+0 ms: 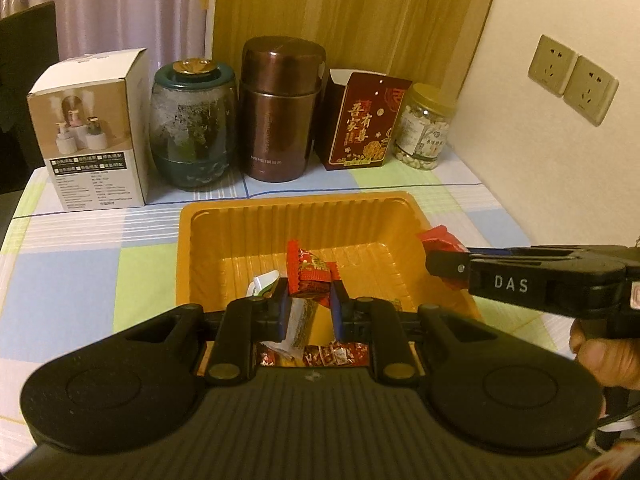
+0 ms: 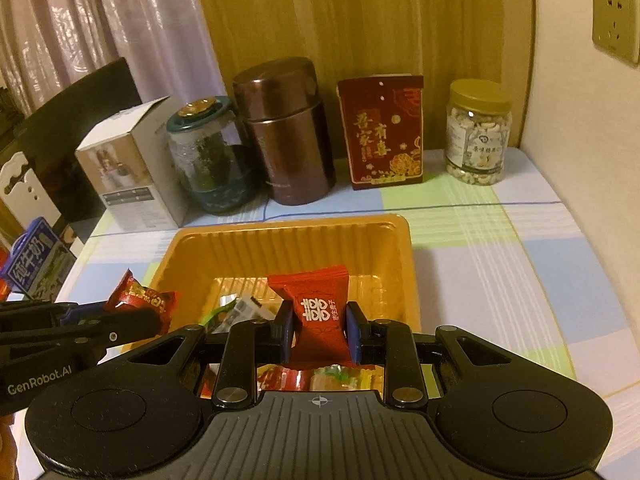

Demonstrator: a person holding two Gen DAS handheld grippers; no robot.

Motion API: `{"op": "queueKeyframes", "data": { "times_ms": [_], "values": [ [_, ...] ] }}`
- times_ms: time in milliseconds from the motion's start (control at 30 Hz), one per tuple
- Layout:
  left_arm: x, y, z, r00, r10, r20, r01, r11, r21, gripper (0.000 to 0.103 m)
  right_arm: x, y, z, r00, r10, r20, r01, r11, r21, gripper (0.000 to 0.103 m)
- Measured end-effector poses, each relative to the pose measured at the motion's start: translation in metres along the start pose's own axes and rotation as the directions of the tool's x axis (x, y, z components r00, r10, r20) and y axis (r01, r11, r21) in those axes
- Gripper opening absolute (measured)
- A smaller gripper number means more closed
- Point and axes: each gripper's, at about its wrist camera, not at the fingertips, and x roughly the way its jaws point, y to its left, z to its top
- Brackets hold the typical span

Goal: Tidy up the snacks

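An orange plastic tray point(image 1: 224, 216) point(image 2: 280, 232) lies on the checked tablecloth with several wrapped snacks inside. My left gripper point(image 1: 310, 292) is shut on a small red snack packet point(image 1: 310, 274) above the tray's near part; the packet also shows in the right wrist view point(image 2: 140, 294). My right gripper point(image 2: 319, 322) is shut on a red candy packet with white characters point(image 2: 320, 304), held over the tray's near right side; in the left wrist view that packet point(image 1: 438, 238) sticks out of the right gripper's fingers point(image 1: 444, 264).
Along the wall stand a white box point(image 1: 92, 136), a glass jar with green lid point(image 1: 192, 128), a brown metal canister point(image 1: 280, 112), a red gift box point(image 1: 366, 120) and a nut jar point(image 1: 424, 128). A blue milk carton point(image 2: 34, 256) stands off the left edge.
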Motion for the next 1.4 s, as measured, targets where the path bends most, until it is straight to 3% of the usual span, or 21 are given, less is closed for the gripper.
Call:
{"op": "queueKeyframes", "data": {
  "times_ms": [167, 233, 800, 900, 933, 1000, 1033, 1400],
  "values": [
    [0.017, -0.002, -0.001, 1.0, -0.013, -0.026, 0.013, 1.0, 0.002, 0.021, 0.007, -0.004, 0.002, 1.0, 0.005, -0.01, -0.005, 1.0, 0.023, 0.027],
    [0.023, -0.002, -0.001, 0.999, -0.016, -0.033, 0.016, 1.0, -0.009, 0.042, 0.009, -0.005, 0.002, 1.0, 0.007, -0.012, -0.006, 1.0, 0.029, 0.027],
    [0.017, 0.013, -0.011, 0.999, 0.042, -0.024, -0.042, 0.999, 0.014, 0.043, 0.022, 0.0, 0.003, 0.999, 0.047, -0.025, -0.046, 0.997, 0.062, 0.027],
    [0.015, 0.013, -0.013, 0.999, 0.047, -0.023, -0.046, 0.999, 0.022, 0.047, 0.024, -0.001, 0.006, 0.996, 0.084, -0.012, -0.083, 0.992, 0.091, 0.028],
    [0.014, 0.013, -0.013, 0.999, 0.049, -0.023, -0.049, 0.998, 0.027, 0.052, 0.024, -0.002, 0.007, 0.995, 0.096, -0.007, -0.094, 0.99, 0.105, 0.029],
    [0.01, 0.013, -0.015, 0.998, 0.053, -0.019, -0.052, 0.998, 0.034, 0.063, 0.022, -0.005, 0.008, 0.994, 0.112, 0.006, -0.112, 0.984, 0.141, 0.048],
    [0.008, 0.013, -0.016, 0.998, 0.055, -0.014, -0.054, 0.998, 0.034, 0.071, 0.019, -0.007, 0.009, 0.992, 0.121, 0.023, -0.124, 0.98, 0.155, 0.065],
    [-0.028, -0.001, -0.042, 0.994, 0.102, 0.027, -0.104, 0.993, 0.052, 0.089, -0.029, -0.023, -0.012, 0.996, 0.065, 0.059, -0.074, 0.984, 0.16, 0.067]
  ]
}}
